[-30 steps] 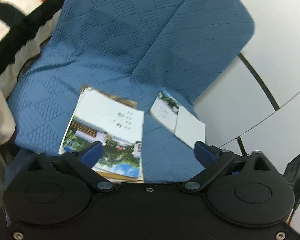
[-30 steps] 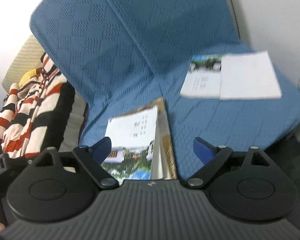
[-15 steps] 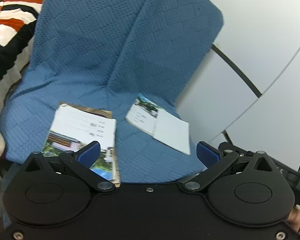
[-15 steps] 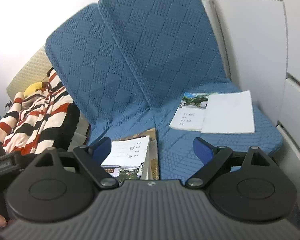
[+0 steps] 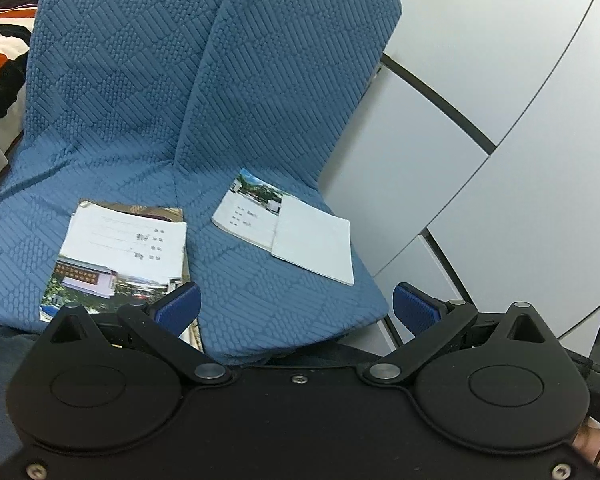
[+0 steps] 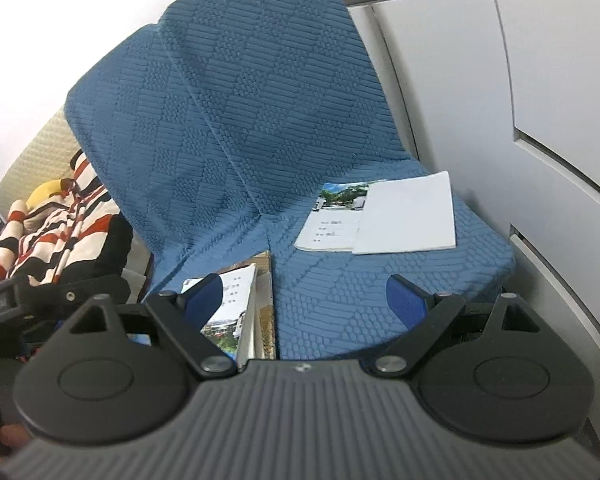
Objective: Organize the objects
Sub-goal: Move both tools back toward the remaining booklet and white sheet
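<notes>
Both the left gripper (image 5: 296, 304) and right gripper (image 6: 304, 294) hang spread and empty, the booklet stack (image 5: 120, 256) at their left fingers, the loose booklets (image 6: 376, 216) ahead-right; thin covers risk sliding on the quilted seat cover (image 5: 260, 308).

Blue quilted seat cover (image 5: 204, 92) against pale grey panelled wall (image 5: 500, 60); striped cloth (image 6: 56, 236) beside it.

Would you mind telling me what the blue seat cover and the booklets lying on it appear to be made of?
Blue seat cover: looks like quilted woven fabric, matte, with stitched diamond and line patterns.
Booklet stack and the two overlapping booklets: apparently paper, thin with flat printed covers; one cover seems plain white. Whether they are glossy is unclear.
</notes>
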Demonstrator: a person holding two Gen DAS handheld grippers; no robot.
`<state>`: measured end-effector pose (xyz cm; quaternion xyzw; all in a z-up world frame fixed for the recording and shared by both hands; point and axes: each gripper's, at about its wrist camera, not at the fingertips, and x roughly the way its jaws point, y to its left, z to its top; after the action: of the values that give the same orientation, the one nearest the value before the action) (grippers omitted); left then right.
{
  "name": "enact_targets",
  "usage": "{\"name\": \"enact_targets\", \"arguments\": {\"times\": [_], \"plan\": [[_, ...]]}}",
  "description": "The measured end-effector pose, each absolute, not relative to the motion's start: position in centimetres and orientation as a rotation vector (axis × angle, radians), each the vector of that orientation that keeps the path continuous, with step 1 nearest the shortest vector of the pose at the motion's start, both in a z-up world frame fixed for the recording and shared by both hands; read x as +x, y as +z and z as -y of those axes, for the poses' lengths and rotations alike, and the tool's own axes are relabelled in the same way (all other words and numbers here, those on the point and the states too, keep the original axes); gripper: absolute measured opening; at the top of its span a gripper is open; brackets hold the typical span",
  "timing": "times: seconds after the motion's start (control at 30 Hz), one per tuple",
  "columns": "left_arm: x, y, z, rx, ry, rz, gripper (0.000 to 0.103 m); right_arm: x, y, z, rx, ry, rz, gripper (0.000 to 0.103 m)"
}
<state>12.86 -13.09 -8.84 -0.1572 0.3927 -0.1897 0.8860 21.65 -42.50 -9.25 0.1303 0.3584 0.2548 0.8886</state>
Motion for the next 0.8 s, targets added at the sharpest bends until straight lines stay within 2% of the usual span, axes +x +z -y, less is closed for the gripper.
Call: {"name": "enact_targets", "arguments": {"times": [0.8], "plan": [[12.0,-10.5,19.3,-0.313,-0.430,-0.846,0.102,21.6,-10.7,46.8,0.233,0.501,-0.779,0.090]]}}
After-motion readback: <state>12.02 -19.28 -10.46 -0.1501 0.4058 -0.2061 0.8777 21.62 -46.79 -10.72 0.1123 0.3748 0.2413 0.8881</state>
